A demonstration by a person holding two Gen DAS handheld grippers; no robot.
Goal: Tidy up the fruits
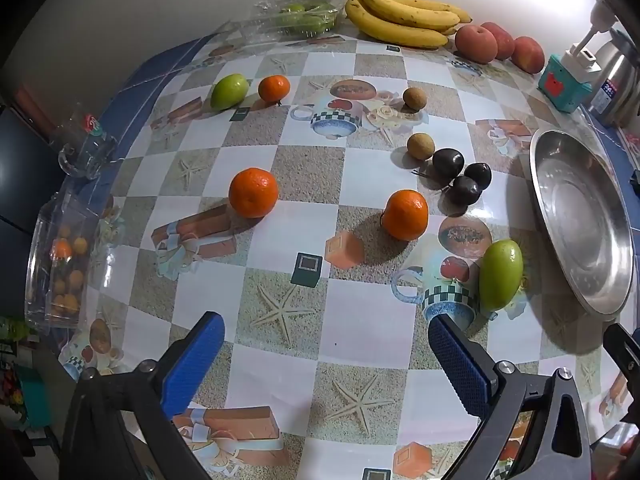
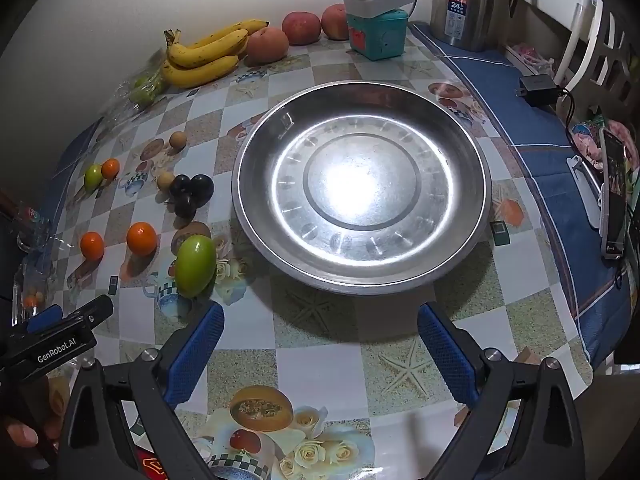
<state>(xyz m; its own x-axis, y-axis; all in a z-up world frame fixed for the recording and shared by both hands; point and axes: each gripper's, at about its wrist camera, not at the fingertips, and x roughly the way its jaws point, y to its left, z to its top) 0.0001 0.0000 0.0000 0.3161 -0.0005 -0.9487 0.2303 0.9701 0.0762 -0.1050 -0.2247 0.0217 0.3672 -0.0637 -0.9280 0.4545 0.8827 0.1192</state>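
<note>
Loose fruit lies on the patterned tablecloth: two mandarins (image 1: pixel 253 192) (image 1: pixel 406 214) in the middle, a third mandarin (image 1: pixel 274 88) beside a green fruit (image 1: pixel 229 91) further back, another green fruit (image 1: pixel 501 274) by the steel dish (image 1: pixel 580 216), three dark plums (image 1: pixel 460 176) and two small brown longans (image 1: pixel 421 146). My left gripper (image 1: pixel 326 328) hovers open above bare cloth, nothing between its blue pads. My right gripper (image 2: pixel 320 318) hangs open in front of the empty dish (image 2: pixel 362 276); the near green fruit (image 2: pixel 196 266) lies to its left.
Bananas (image 1: pixel 404 16) and peaches (image 1: pixel 476 44) line the back wall with a clear box of green fruit (image 1: pixel 296 20). A teal box (image 2: pixel 376 34), power strip and steel kettle (image 2: pixel 468 4) stand behind the dish. A glass cup (image 1: pixel 80 148) and clear container (image 1: pixel 60 264) sit at the left edge.
</note>
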